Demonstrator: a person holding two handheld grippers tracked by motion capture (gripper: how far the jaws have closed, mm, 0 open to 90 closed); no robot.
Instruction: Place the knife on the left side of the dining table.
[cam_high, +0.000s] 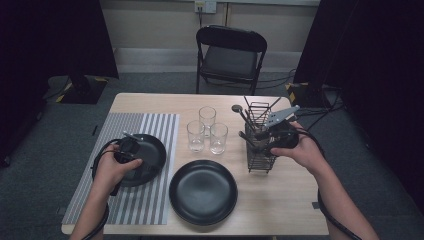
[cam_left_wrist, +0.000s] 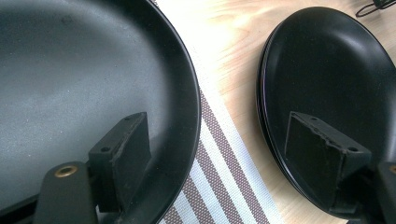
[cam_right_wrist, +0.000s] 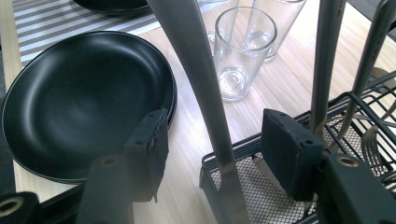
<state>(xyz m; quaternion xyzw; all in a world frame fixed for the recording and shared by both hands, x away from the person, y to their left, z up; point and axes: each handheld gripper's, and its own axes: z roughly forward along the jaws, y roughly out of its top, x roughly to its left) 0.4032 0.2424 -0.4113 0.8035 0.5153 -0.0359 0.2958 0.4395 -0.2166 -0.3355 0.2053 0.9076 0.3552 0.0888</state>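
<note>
Right gripper (cam_right_wrist: 212, 154) sits at the wire cutlery caddy (cam_high: 261, 145) on the bench's right side, jaws spread with a steel utensil handle (cam_right_wrist: 198, 79) standing between them; pads not touching the metal yet, so nothing is pinched. The handle leans out of the caddy's near corner, lower end inside the mesh basket (cam_right_wrist: 261, 186), and I can't tell whether it's a spoon, fork or knife since the working end is hidden. Step in hand looks like grabbing that one utensil to lay a place setting. To do it well: centre the handle between the pads before closing, pinch above the caddy rim, keep off the two neighbouring handles (cam_right_wrist: 327, 60) to the right, then lift straight up along the handle's lean so the tip doesn't snag the mesh or tip the caddy. A thin, slick handle may swivel in the pinch, so squeeze it square. Watch the three drinking glasses (cam_high: 206, 131) just beside the caddy when swinging across. Left gripper (cam_left_wrist: 217, 154) is spread too, one jaw over the black plate (cam_high: 145, 155) on the striped placemat (cam_high: 150, 210), gripping nothing. A second black plate (cam_high: 203, 192) sits on bare bench (cam_high: 280, 200) near the front edge, close beside the mat.
</note>
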